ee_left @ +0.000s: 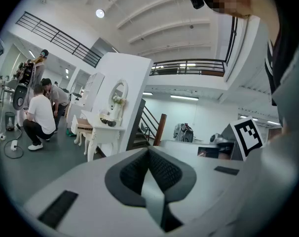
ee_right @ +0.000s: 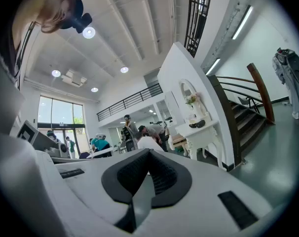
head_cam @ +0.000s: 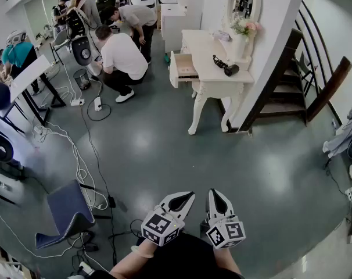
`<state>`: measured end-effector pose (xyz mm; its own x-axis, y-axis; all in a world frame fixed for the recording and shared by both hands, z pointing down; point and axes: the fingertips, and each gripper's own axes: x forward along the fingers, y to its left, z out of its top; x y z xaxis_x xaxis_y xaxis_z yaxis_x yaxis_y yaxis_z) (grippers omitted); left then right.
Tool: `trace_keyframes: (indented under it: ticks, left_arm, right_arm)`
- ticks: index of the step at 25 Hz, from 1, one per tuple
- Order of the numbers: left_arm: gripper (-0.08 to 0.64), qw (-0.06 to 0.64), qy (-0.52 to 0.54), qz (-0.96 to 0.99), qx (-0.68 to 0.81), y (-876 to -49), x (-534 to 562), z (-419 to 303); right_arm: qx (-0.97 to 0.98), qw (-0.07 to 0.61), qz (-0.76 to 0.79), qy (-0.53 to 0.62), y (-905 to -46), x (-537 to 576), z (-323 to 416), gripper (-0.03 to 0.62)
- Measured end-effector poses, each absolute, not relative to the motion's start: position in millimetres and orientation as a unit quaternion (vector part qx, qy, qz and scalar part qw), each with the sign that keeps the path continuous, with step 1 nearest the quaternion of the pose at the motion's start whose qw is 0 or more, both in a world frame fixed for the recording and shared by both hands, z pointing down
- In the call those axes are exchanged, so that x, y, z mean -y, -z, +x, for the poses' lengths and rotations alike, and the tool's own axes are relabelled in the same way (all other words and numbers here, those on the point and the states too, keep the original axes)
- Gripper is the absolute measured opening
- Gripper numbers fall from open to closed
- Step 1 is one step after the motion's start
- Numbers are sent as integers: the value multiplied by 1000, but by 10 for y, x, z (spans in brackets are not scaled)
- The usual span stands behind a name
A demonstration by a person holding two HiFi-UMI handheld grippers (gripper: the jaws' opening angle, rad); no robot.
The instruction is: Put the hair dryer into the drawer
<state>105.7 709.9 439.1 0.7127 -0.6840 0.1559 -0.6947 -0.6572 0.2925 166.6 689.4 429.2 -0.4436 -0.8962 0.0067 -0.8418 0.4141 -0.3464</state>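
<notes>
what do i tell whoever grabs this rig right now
left tongs: shut, empty.
right tongs: shut, empty. Both are held low, well short of the dressing table.
hair dryer: lying on the tabletop.
drawer: pulled open at the table's side.
Done: nothing gripped yet.
Left: walk up, open a pair of tongs, grasp the hair dryer, set it in the drawer.
</notes>
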Motion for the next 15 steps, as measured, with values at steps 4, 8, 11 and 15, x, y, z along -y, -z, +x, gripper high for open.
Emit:
trace_keyframes:
  ticks: [4,8,11,15]
  left_arm:
    - [-2,164,-17,908,384,-4438,-7220,1103]
    - [-2,167,-20,906,388,-4497,-7404,1145]
    - [-2,174,-28,904,390,-4559,-7506,1157]
    - [-2,180,-24,901,394,-4610,-7510,1153]
  right_arm:
    - [-836,88,-521,150,-4306,-7024,1735,26]
    - [-837,85,-517,158,-4381,-7167,1769,26]
    - [-833,87,-519,170,-4441,-7229,1764,28]
    - [-836,95,-516,161,-4437,-7263,1753,28]
